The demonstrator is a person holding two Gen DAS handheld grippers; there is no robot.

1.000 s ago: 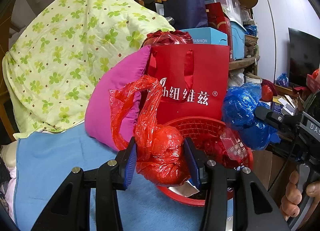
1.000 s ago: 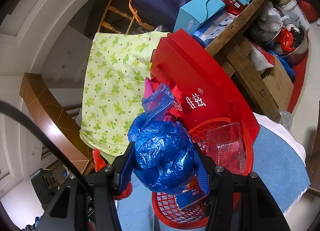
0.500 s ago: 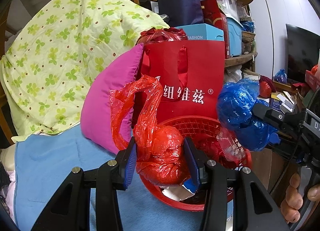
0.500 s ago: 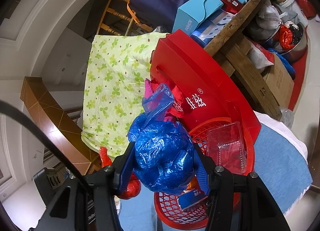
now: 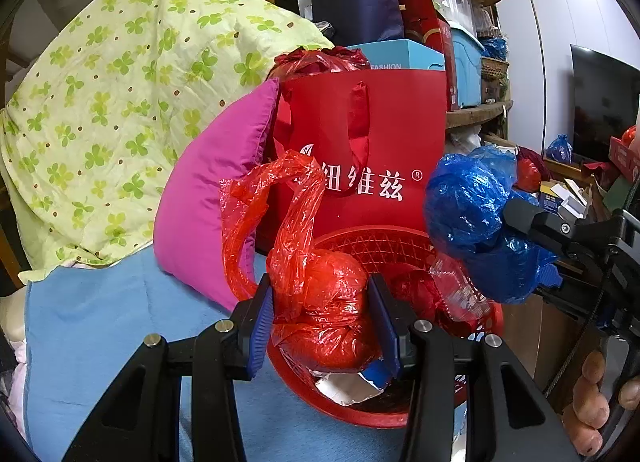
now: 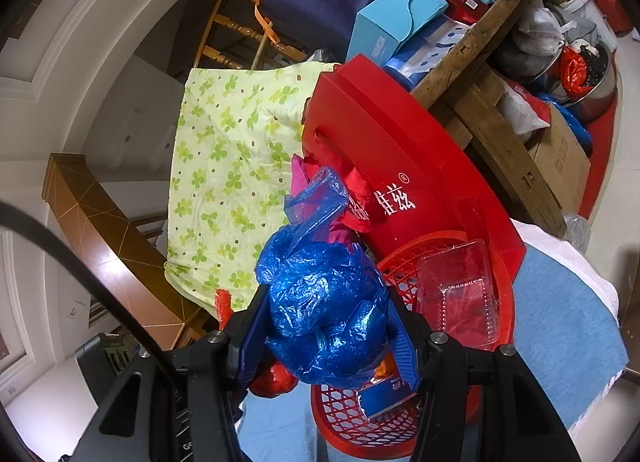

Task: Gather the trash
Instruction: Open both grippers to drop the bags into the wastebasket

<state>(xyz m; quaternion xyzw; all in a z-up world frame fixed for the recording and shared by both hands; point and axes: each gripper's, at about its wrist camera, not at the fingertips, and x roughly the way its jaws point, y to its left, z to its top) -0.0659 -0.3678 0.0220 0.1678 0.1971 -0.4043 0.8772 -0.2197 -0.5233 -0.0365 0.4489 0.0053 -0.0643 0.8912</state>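
Note:
My left gripper [image 5: 325, 322] is shut on a knotted red plastic trash bag [image 5: 320, 314], held over the near rim of a red mesh basket [image 5: 384, 246]. My right gripper [image 6: 330, 336] is shut on a knotted blue plastic trash bag [image 6: 324, 318], held over the same basket [image 6: 404, 282]; the blue bag shows in the left wrist view [image 5: 476, 222] above the basket's right side. The basket holds a clear plastic clamshell [image 6: 460, 298] and a blue-and-white wrapper [image 6: 380, 394]. The red bag shows low in the right wrist view [image 6: 274, 380].
The basket sits on a blue cloth [image 5: 100, 326]. Behind it stand a red paper gift bag [image 5: 380, 134], a magenta pillow [image 5: 212, 202] and a green clover-print quilt [image 5: 120, 102]. Cluttered wooden shelves with boxes [image 5: 448, 50] are at the right; a cardboard box [image 6: 560, 158] is below them.
Both grippers have moved closer over the basket, still holding their bags. The blue bag has shifted left, further over the basket's right rim.

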